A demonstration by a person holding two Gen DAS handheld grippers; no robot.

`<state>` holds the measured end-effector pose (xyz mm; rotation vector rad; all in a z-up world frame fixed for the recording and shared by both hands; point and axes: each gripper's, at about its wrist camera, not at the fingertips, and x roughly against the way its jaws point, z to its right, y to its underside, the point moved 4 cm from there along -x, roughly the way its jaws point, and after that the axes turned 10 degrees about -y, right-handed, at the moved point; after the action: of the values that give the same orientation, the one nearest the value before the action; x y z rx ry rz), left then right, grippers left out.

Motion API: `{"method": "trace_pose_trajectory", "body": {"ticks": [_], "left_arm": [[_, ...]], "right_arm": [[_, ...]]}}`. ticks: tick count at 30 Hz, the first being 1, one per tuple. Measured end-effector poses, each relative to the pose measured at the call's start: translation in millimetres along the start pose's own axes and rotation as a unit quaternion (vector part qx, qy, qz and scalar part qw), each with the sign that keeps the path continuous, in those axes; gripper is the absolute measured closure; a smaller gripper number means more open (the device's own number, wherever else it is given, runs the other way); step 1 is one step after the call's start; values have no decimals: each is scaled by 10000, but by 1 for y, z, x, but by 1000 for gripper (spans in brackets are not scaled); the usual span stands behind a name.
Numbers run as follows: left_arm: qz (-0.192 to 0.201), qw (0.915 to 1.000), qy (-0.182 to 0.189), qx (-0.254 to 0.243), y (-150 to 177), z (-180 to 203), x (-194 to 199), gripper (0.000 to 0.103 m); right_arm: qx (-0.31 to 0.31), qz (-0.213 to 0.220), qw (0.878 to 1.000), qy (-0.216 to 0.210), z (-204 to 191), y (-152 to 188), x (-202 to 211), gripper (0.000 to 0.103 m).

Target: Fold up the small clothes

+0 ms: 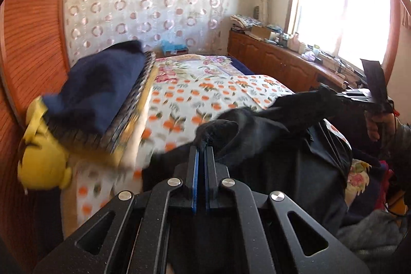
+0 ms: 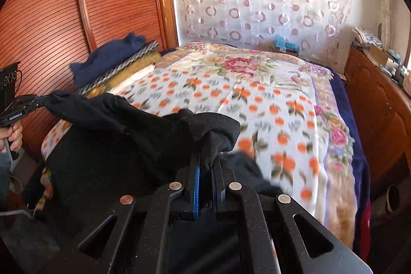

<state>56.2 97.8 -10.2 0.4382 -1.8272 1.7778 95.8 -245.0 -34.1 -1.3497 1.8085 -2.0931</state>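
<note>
A black garment [image 1: 277, 145] hangs stretched between my two grippers above the near end of the bed. My left gripper [image 1: 201, 145] is shut on one corner of it; the cloth bunches over the fingertips. It also shows at the left of the right wrist view [image 2: 38, 100], pinching the cloth's far corner. My right gripper [image 2: 208, 158] is shut on the other corner of the black garment [image 2: 115, 140]. It shows at the right of the left wrist view [image 1: 341, 95], gripping the cloth. The garment's lower part drapes down out of sight.
The bed [image 2: 257, 99] has a floral and orange-print blanket. A stack of folded clothes with a navy piece on top [image 1: 102, 96] and a yellow plush toy [image 1: 43, 163] sits at its left edge by the wooden wardrobe [image 2: 51, 25]. A cluttered wooden cabinet [image 1: 277, 60] runs under the window.
</note>
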Motion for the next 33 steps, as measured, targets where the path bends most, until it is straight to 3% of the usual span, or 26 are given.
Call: {"method": "trace_pose_trajectory", "body": {"ticks": [9,18,19,22,24,26,33], "left_arm": [[-447,9981,-4,418,64,-11,28,98],[-593,9973,-77,416,80,-13,26,98],[-576,9975,-81,406,79,-13,27,95],[-493,9978,-248,362,76,-16,29,60],[-430,9979,-278,384,73,-19,30,54],[-407,9975,-325,468,70,-23,29,27],[-345,9977,-341,476,59,-25,15,24]], "right_arm": [[-83,-261,9996,-73,-36,44,74,96],[-356,-920,9951,-3,-37,76,54,96],[-379,-926,9950,11,-37,75,54,96],[-366,-872,9955,9,-41,64,55,96],[-314,-832,9960,-1,-44,63,60,94],[-278,-829,9962,28,-45,63,66,93],[-251,-710,9967,301,-45,61,78,75]]}}
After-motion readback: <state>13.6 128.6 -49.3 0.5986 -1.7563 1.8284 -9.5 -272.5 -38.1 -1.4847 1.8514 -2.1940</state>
